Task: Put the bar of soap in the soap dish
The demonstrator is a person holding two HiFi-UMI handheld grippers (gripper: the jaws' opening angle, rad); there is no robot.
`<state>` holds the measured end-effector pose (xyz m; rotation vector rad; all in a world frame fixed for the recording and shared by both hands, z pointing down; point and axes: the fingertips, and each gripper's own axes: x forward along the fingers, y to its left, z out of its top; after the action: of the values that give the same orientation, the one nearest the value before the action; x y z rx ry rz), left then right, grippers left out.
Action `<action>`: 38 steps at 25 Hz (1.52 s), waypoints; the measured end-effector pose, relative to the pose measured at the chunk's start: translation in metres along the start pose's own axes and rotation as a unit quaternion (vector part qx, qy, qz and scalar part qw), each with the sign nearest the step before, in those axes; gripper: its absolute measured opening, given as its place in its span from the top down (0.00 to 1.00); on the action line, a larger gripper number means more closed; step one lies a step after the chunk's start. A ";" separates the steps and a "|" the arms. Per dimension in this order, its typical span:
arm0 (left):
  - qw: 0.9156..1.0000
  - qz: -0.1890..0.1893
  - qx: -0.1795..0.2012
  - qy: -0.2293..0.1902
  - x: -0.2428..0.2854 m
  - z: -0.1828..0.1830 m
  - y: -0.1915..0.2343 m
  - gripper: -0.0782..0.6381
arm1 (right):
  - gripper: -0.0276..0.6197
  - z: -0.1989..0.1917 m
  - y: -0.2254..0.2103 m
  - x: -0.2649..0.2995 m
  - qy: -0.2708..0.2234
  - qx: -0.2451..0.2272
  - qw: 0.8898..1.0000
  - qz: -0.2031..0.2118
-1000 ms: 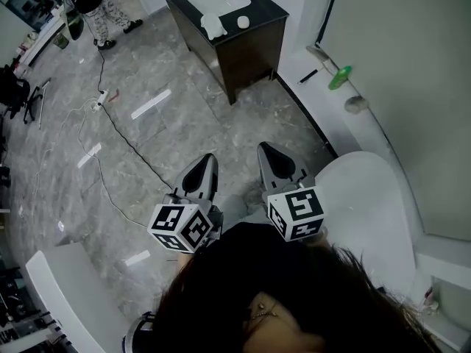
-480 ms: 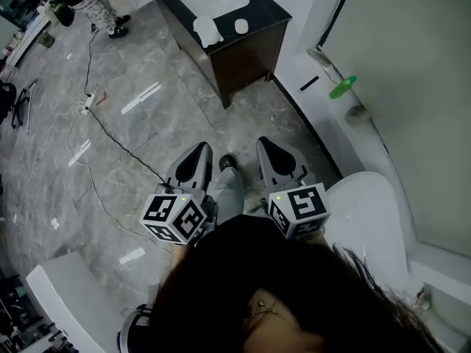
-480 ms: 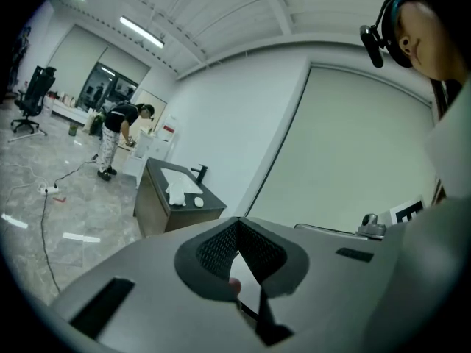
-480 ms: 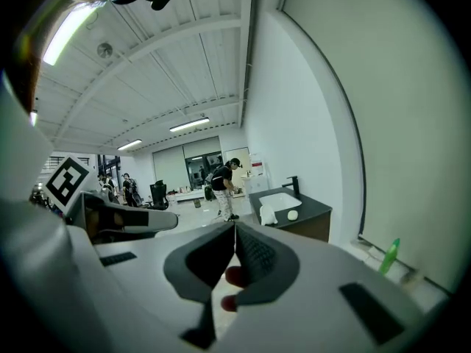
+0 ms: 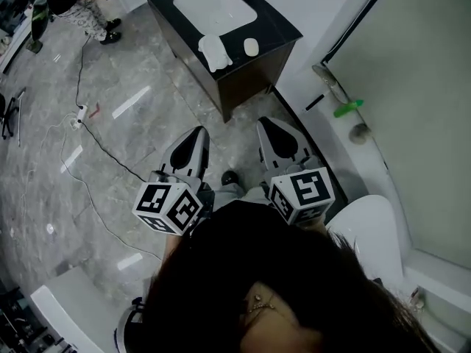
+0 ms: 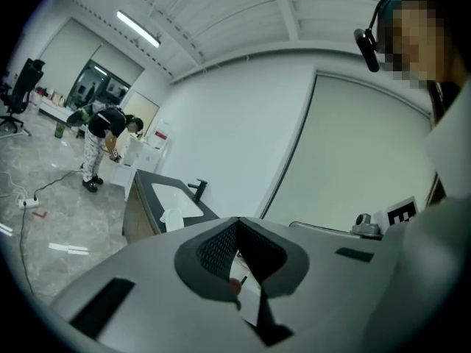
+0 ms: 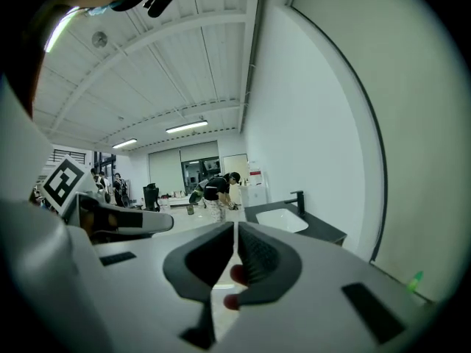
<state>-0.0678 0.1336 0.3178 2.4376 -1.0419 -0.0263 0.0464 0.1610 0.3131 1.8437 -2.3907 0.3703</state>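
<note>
A dark vanity cabinet (image 5: 276,29) with a white inset basin (image 5: 213,6) is seen well ahead, out of reach for now. The grey left gripper (image 5: 197,132) and grey right gripper (image 5: 266,123) are both pinched together, nothing caught between. A small white oval lump (image 5: 251,46), probably the bar of soap, is spotted on the countertop beside a crumpled white cloth (image 5: 214,51). It lies roughly ahead of the right gripper, judged the nearer one. Its long axis can't be told.

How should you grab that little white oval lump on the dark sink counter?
Probably from above, pinching the small white oval lump across its shorter width. It lies low on the dark countertop, so only its rounded sides offer a hold, and nothing stands close beside it to block a straight drop. It is too small here to judge more.
</note>
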 end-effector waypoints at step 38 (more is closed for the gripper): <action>0.989 0.136 -0.064 -0.003 0.248 0.089 0.183 0.90 | 0.81 -0.026 -0.239 0.346 0.171 0.042 0.984 0.003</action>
<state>-0.0336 -0.1830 0.3616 2.1645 -1.3252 -0.0092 0.1843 -0.2137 0.4469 1.6441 -2.1773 0.7334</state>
